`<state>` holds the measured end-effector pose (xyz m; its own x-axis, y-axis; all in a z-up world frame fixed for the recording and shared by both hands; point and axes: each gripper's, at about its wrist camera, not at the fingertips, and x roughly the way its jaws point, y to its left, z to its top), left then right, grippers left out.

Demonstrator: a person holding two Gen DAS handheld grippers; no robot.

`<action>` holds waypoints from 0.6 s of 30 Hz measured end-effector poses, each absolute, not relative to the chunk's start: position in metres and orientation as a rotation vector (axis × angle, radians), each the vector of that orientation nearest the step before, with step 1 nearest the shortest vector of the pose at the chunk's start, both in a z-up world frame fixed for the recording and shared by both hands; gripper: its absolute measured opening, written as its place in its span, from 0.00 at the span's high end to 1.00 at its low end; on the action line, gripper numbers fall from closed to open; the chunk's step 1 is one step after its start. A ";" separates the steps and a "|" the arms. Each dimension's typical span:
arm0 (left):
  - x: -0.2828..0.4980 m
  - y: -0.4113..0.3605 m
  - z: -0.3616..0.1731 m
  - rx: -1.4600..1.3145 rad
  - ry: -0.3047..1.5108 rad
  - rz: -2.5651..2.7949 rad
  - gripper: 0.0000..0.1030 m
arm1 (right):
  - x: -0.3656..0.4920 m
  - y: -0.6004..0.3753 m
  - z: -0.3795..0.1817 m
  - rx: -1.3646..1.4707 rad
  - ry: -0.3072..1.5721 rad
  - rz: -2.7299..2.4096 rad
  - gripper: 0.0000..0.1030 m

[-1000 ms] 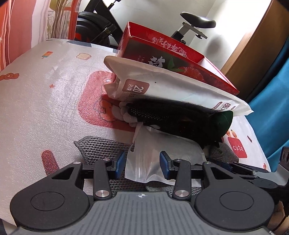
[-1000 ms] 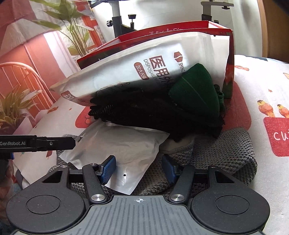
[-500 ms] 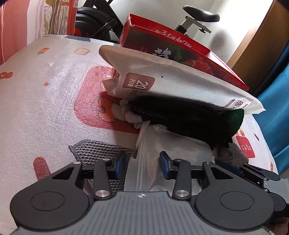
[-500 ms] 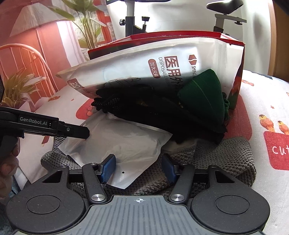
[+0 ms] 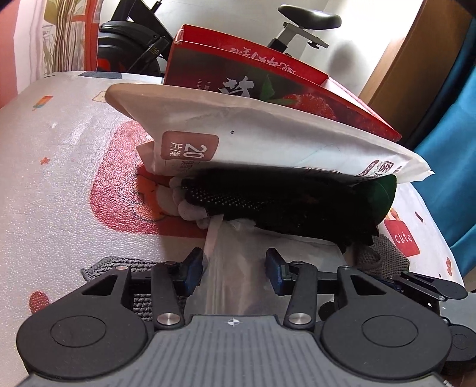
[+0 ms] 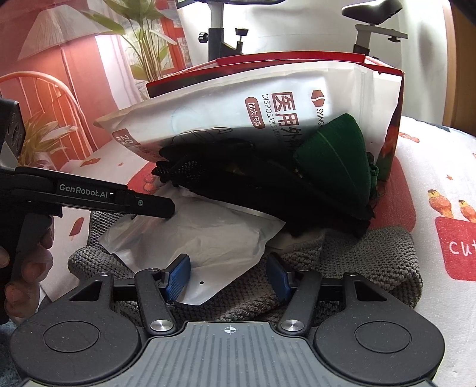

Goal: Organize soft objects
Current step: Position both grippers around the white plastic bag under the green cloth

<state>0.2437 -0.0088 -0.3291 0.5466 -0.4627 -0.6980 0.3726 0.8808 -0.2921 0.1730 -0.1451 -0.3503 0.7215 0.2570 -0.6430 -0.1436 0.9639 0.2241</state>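
A pile leans on a red box (image 5: pixel 267 77) (image 6: pixel 267 61): a white mask pouch (image 5: pixel 267 140) (image 6: pixel 238 119) on top, black dotted gloves (image 5: pixel 267 202) (image 6: pixel 238 178) with a green cuff (image 6: pixel 336 160) under it, then a clear plastic bag (image 5: pixel 235 277) (image 6: pixel 202 238) on a grey knitted cloth (image 6: pixel 357 265) (image 5: pixel 119 265). My left gripper (image 5: pixel 235 268) is open with the clear bag between its jaws. My right gripper (image 6: pixel 229 275) is open over the bag's corner and the knit. The left gripper (image 6: pixel 169 208) shows in the right wrist view, touching the bag.
The pile sits on a white printed foam mat (image 5: pixel 59 178) (image 6: pixel 440 178). An exercise bike (image 5: pixel 309 20) (image 6: pixel 220 32) stands behind the box. A blue chair (image 5: pixel 446 148) is at the right, a wooden door (image 5: pixel 410 50) beyond.
My left gripper has moved forward so the clear bag lies deeper between its jaws. The right gripper has barely moved. Both stay open.
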 end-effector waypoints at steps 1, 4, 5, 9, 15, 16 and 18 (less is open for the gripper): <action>0.243 -0.009 -0.329 -0.112 0.859 -0.494 0.53 | 0.173 -0.145 -0.350 0.164 0.733 0.223 0.46; 0.236 -0.008 -0.326 -0.111 0.862 -0.488 0.53 | 0.173 -0.145 -0.350 0.167 0.735 0.227 0.46; 0.234 -0.008 -0.326 -0.110 0.862 -0.489 0.53 | 0.173 -0.146 -0.350 0.169 0.735 0.227 0.46; 0.227 -0.003 -0.328 -0.136 0.877 -0.496 0.53 | 0.174 -0.146 -0.350 0.172 0.735 0.227 0.46; 0.215 0.008 -0.329 -0.186 0.903 -0.513 0.53 | 0.174 -0.148 -0.349 0.182 0.741 0.229 0.48; 0.213 0.009 -0.330 -0.194 0.905 -0.514 0.53 | 0.174 -0.148 -0.349 0.182 0.742 0.228 0.49; 0.210 0.008 -0.331 -0.186 0.909 -0.508 0.55 | 0.173 -0.148 -0.349 0.181 0.745 0.226 0.50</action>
<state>0.2102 0.0081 -0.3305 0.5065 -0.4953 -0.7058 0.3409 0.8669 -0.3636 0.1734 -0.1482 -0.3486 0.7129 0.2670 -0.6484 -0.1390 0.9601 0.2426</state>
